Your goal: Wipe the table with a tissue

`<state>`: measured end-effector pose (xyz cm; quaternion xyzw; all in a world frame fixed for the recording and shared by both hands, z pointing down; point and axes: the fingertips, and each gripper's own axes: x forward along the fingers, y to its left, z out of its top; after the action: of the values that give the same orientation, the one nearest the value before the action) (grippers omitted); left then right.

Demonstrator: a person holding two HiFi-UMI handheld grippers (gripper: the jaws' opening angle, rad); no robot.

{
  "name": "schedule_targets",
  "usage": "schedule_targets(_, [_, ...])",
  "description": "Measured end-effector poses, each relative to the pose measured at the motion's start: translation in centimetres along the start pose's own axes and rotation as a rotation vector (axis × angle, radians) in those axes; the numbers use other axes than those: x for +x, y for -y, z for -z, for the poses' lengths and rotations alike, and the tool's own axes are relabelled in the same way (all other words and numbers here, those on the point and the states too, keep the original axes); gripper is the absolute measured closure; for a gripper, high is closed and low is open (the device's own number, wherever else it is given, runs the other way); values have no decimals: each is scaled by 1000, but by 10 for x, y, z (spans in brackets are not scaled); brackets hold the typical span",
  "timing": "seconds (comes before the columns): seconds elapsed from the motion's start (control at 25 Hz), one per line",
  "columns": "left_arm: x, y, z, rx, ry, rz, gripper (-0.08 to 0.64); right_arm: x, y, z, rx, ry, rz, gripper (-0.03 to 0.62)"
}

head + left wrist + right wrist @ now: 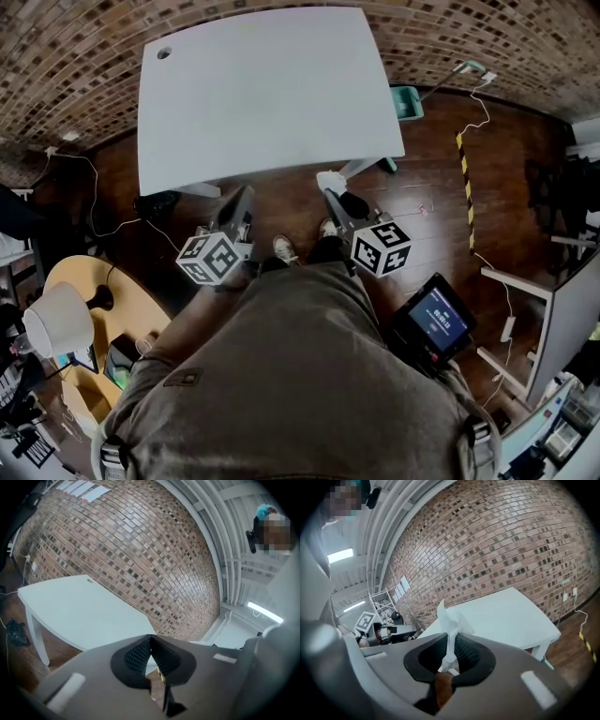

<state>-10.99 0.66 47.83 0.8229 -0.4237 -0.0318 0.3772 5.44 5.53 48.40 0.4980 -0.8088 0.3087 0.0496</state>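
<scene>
The table top (262,94) lies open, bounded behind by the brick wall (75,66).

Where I work: a brick-walled lab or studio, not a home.
I stand on a dark wood floor (427,192) beside a white table (262,94) set against a brick wall (75,56). Yellow-black tape (465,183) and loose cables (487,116) cross the boards, strip lights (340,555) sit under white beams, and a metal rack (384,599) stands nearby.
</scene>
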Motion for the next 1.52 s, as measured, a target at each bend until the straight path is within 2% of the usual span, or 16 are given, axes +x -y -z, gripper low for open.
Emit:
schedule_targets(0.44, [12, 35, 2, 55, 20, 2, 558, -16, 10, -40, 40, 79, -62, 541])
schedule_targets(0.84, [23, 53, 2, 87, 30, 1, 558, -24, 19, -46, 95, 100, -115, 541])
schedule_targets(1.52, [30, 59, -8, 80, 41, 2, 558, -21, 20, -54, 75, 96, -129, 543])
